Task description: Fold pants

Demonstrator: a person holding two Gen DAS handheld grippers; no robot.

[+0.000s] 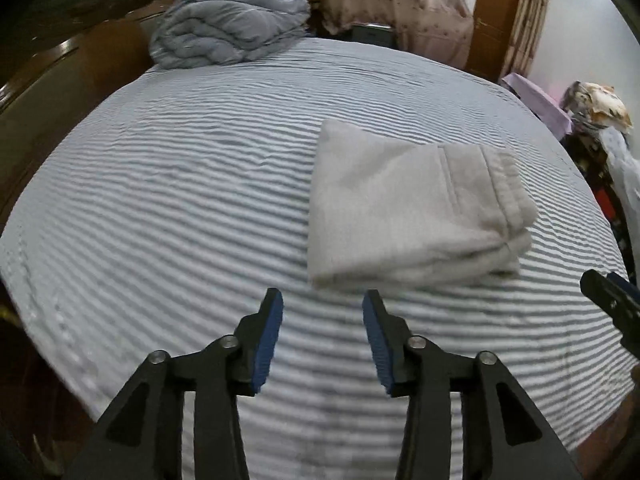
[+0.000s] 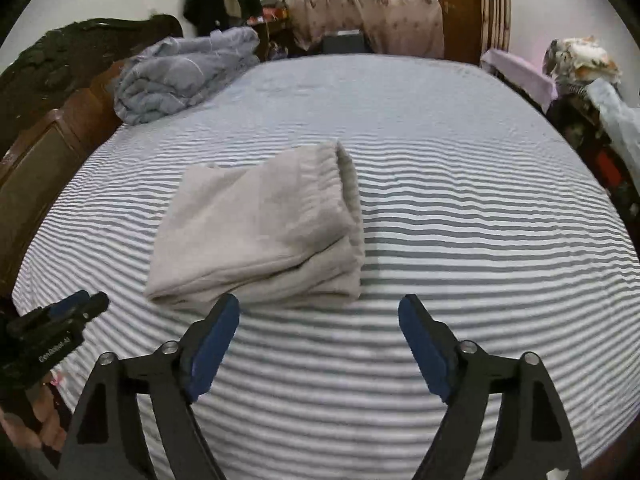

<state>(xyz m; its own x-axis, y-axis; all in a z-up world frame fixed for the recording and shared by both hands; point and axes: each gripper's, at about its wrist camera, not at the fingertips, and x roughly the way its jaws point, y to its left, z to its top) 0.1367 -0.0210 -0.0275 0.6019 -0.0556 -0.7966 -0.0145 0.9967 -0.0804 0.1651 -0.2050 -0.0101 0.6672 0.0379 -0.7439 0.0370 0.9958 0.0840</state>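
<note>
Left gripper (image 1: 322, 300) jaws parted, nothing between. Right gripper (image 2: 319, 306) jaws wider apart, likewise empty. Both poised above striped bed (image 1: 180, 200), clear of the cloth. Just beyond the tips, folded pale pants (image 1: 412, 208), flat on the sheet. Farther off, bundled blue quilt (image 1: 228, 28) near the headboard.

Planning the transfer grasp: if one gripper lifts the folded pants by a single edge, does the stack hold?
Probably not. The pants look like soft fleece in loose stacked layers, so a one-edge lift would likely unfold them. They look light. Pushed across the striped sheet, the layers may shear rather than slide together.
</note>
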